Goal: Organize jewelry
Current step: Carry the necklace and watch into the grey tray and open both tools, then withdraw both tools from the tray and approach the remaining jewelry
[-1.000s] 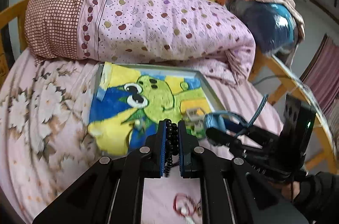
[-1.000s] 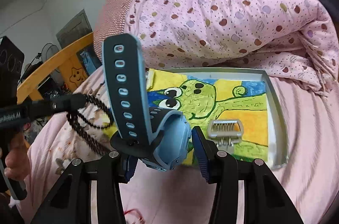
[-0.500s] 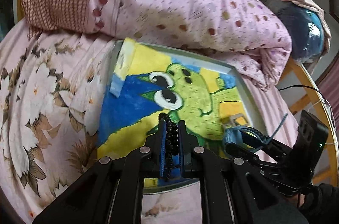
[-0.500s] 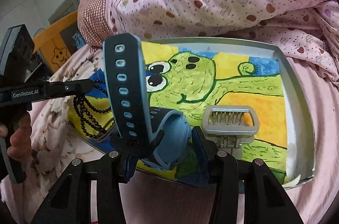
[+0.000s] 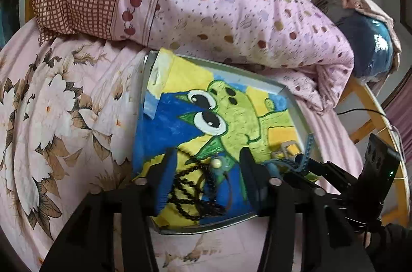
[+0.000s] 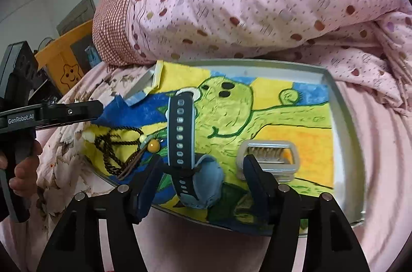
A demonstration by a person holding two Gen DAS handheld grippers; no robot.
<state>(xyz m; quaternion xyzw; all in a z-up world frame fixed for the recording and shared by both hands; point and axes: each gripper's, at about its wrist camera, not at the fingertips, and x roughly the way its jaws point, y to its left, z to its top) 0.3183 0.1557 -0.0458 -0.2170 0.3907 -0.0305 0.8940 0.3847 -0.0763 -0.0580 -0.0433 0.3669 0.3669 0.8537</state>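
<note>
Both pieces of jewelry lay inside the shallow grey metal tray [image 6: 345, 117] on the pink floral bedsheet [image 5: 64, 104], resting on the tray's yellow, blue and green frog-drawing liner [image 5: 231, 122].

The left gripper [image 5: 208, 174] had just been opening: its 2 blue-padded fingers [image 5: 167, 176] stood spread, and the string of dark round beads with a pale bead [image 5: 195, 192] sat loosely heaped on the liner between them, no pad pressing on it. The right gripper [image 6: 203, 174] had just been opening as well, fingers spread, and the blue wristwatch with a dark perforated strap [image 6: 185, 151] lay between them, apparently released. Just beside it rested a silver rectangular metal clip with a comb-like inner edge [image 6: 267, 158].

The risks, as I judged them, came from the pull-away. The bead loops lay close against the left finger pads, so a sideways or careless lift could snag a loop and drag the string over the near rim. The watch sat near the tray's front edge; a nudge from the right fingers could tip it out onto the sheet. The tray rested on soft bedding, so any downward press might tilt it and slide everything. The 2 grippers were also near each other and could collide.
</note>
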